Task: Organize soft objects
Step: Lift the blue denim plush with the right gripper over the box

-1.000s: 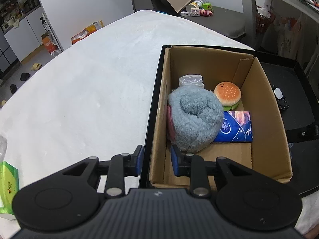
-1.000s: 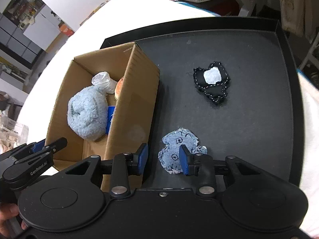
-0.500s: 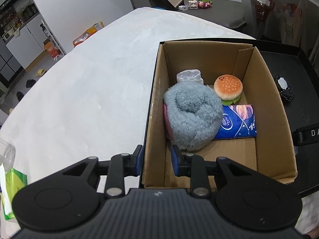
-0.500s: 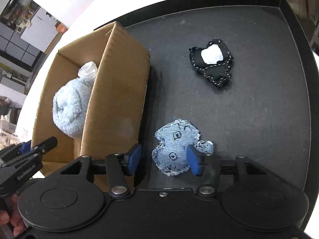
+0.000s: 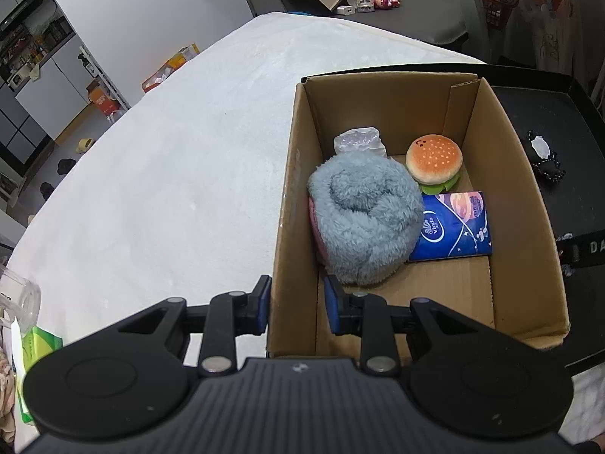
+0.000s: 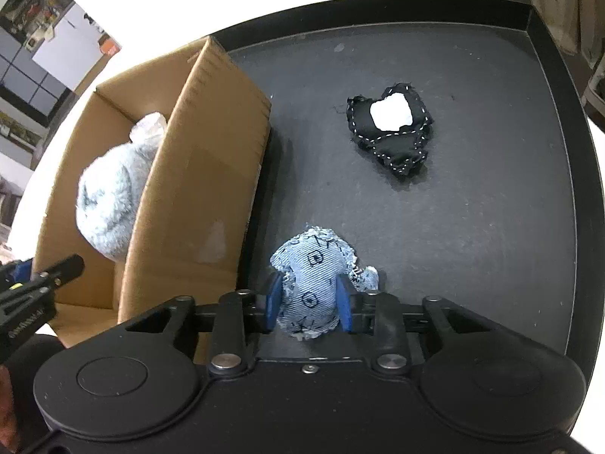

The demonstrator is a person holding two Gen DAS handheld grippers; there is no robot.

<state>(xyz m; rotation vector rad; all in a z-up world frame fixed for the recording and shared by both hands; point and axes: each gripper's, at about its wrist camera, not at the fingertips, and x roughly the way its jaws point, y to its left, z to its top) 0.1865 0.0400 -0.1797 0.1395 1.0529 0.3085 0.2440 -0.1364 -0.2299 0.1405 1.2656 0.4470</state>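
Compared to a second ago, the right gripper point(image 6: 308, 300) has dropped and is closing onto the denim patch point(image 6: 314, 283) near the tray's point(image 6: 548, 174) front edge. Left gripper point(image 5: 297, 308) pinches the box point(image 5: 281, 227) wall; open tray beyond.

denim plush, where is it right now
In the right wrist view the denim plush lies on the black tray, just right of the cardboard box, between the closing jaws of the right gripper.
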